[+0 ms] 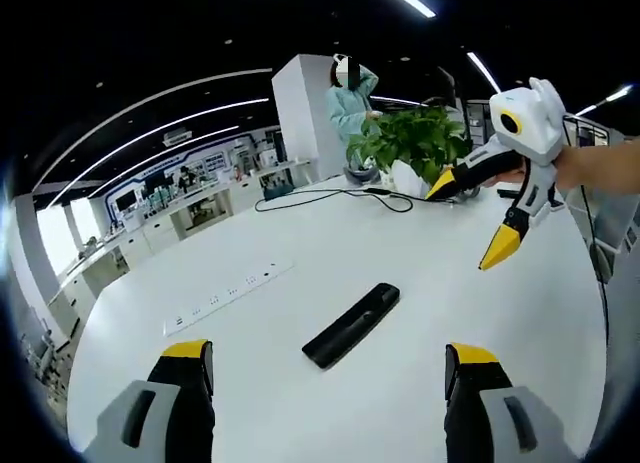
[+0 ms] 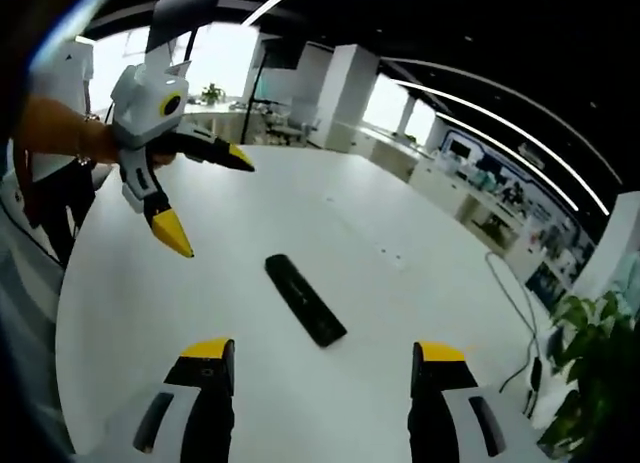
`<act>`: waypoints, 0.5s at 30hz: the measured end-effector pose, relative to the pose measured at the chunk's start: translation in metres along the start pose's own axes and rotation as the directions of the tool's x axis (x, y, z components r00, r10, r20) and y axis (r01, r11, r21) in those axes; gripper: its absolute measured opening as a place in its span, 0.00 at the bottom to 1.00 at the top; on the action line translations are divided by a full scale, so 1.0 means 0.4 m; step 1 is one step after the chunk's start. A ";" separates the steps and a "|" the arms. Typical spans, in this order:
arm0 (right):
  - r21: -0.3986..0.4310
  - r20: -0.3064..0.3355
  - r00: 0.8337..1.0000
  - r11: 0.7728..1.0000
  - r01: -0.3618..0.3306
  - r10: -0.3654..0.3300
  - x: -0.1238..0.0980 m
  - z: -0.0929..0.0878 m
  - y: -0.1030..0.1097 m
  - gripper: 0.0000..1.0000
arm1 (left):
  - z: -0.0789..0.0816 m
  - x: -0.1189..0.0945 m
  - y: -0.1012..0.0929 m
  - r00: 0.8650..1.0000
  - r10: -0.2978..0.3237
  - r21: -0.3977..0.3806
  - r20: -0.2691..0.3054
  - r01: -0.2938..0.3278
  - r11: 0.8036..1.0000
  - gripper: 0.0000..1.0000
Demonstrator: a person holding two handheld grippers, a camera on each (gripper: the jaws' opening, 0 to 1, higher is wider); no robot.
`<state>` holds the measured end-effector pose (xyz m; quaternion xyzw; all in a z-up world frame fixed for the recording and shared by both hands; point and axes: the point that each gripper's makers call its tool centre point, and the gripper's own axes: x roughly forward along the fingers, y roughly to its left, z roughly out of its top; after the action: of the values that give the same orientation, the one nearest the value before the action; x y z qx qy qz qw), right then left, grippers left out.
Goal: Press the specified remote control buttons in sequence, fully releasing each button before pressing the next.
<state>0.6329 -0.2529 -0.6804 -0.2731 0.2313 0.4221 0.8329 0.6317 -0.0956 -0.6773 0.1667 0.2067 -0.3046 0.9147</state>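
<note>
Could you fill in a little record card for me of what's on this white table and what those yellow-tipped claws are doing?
Table: white table, large
Remote control: black remote control, lying flat, untouched
Left gripper: left gripper, jaws open, above the table, short of the remote
Right gripper: right gripper, jaws open, also short of it
Plant: potted plant, at the far edge
Cable: black cable, near the plant
</note>
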 end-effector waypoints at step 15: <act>-0.020 -0.063 0.997 0.998 -0.055 0.054 0.098 -0.054 -0.021 0.69 | -0.052 0.082 0.002 0.995 -0.079 0.032 -0.057 0.081 0.996 1.00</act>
<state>0.6577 -0.2486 -0.7185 -0.2890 0.2600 0.4384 0.8103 0.6503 -0.1022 -0.7109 0.1821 0.2335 -0.3398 0.8927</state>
